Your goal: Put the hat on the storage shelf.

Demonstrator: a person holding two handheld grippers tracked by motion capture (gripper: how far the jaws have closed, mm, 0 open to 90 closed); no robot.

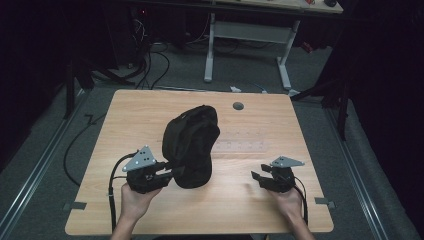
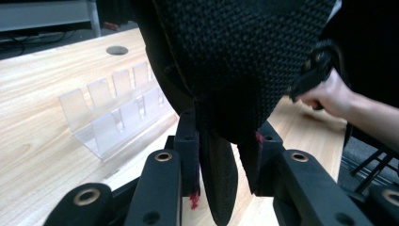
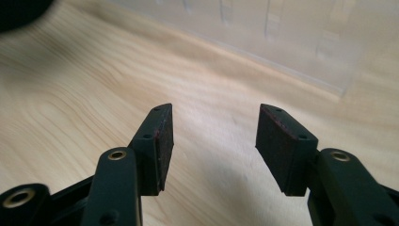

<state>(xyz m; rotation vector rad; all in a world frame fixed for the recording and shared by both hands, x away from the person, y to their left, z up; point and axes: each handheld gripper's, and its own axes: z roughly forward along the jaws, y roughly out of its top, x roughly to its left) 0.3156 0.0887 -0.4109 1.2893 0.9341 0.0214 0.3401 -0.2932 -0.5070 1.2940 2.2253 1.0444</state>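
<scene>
A black fabric bag (image 1: 192,145) stands upright in the middle of the wooden table (image 1: 130,115). My left gripper (image 1: 171,172) reaches in from the left and is shut on a fold of fabric at the bag's lower left. In the left gripper view the pads (image 2: 188,155) pinch that dark flap of the bag (image 2: 235,61). My right gripper (image 1: 257,176) sits low over the table to the right of the bag, apart from it. Its jaws are open, and in the right gripper view bare wood shows between the fingers of the right gripper (image 3: 214,136).
A clear plastic slotted rack (image 1: 242,147) lies flat behind the right gripper, also seen as the rack (image 2: 113,113) and the rack (image 3: 282,37). A round cable hole (image 1: 238,106) is near the far edge. A white-legged desk (image 1: 247,30) and floor cables (image 1: 150,65) lie beyond.
</scene>
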